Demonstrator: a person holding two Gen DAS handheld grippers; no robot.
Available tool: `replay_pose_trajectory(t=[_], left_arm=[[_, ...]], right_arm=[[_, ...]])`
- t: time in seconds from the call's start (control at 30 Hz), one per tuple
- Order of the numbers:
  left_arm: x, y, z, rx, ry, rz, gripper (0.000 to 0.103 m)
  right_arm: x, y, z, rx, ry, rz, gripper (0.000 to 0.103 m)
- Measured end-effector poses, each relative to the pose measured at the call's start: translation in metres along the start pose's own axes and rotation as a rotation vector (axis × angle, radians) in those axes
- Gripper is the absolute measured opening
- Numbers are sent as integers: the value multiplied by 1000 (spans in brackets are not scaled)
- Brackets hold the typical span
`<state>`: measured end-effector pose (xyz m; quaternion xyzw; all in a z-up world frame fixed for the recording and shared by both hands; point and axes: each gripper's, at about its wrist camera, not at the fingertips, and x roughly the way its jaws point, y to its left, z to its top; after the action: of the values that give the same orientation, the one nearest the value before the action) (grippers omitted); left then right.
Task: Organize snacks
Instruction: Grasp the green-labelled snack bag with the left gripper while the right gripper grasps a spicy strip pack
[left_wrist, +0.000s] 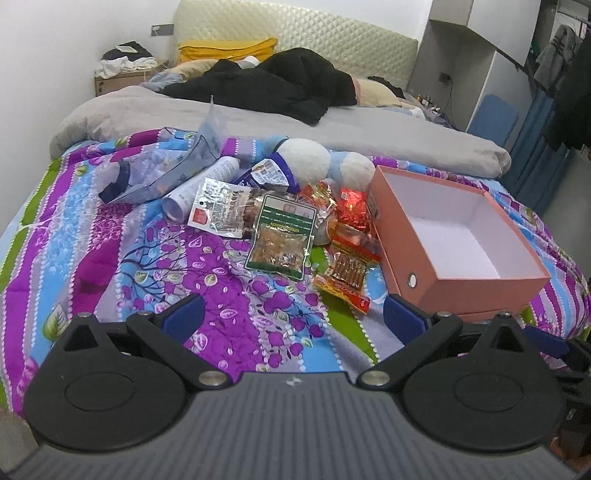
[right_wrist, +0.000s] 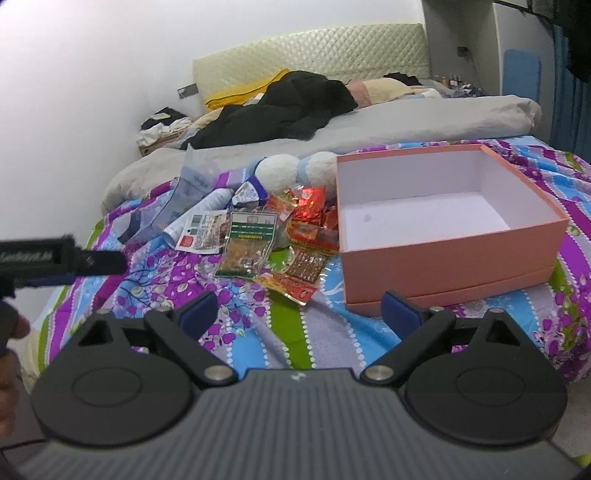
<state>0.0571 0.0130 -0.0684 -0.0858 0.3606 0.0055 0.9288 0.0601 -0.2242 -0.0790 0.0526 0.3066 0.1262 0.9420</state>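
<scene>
A heap of snack packets lies on the flowered quilt: a green-labelled clear bag (left_wrist: 280, 240) (right_wrist: 247, 245), a red and gold packet of brown sticks (left_wrist: 347, 275) (right_wrist: 301, 271), shiny red packets (left_wrist: 351, 208) (right_wrist: 308, 206), a white-labelled clear bag (left_wrist: 221, 210) and a white tube (left_wrist: 203, 186). An open pink box (left_wrist: 458, 236) (right_wrist: 443, 221) with a white, bare inside stands right of the heap. My left gripper (left_wrist: 293, 319) hangs open over the quilt, short of the packets. My right gripper (right_wrist: 299, 314) is open too, near the box's front corner, holding nothing.
A white and blue plush toy (left_wrist: 314, 158) (right_wrist: 295, 166) lies behind the snacks, with a crumpled clear bag (left_wrist: 173, 166) to the left. Black clothing (left_wrist: 277, 88) and a grey blanket (left_wrist: 369, 129) cover the far bed. The left tool's black body (right_wrist: 62, 258) and a hand show at the left of the right wrist view.
</scene>
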Motion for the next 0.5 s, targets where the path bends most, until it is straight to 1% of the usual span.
replay_pose_trajectory(t=[0.1, 0.2, 0.3, 0.4, 0.5], left_arm=[[19, -1, 5, 20, 20, -5, 103], [38, 2, 9, 34, 32, -18, 103], [60, 4, 12, 58, 46, -32, 103], [78, 5, 14, 83, 49, -31, 103], [95, 7, 15, 94, 51, -41, 103]], right_arm=[[10, 4, -4, -40, -6, -19, 95], [21, 6, -7, -64, -12, -36, 90], [33, 7, -10, -81, -18, -49, 86], [43, 9, -15, -99, -29, -58, 82], [56, 12, -20, -125, -21, -63, 77]])
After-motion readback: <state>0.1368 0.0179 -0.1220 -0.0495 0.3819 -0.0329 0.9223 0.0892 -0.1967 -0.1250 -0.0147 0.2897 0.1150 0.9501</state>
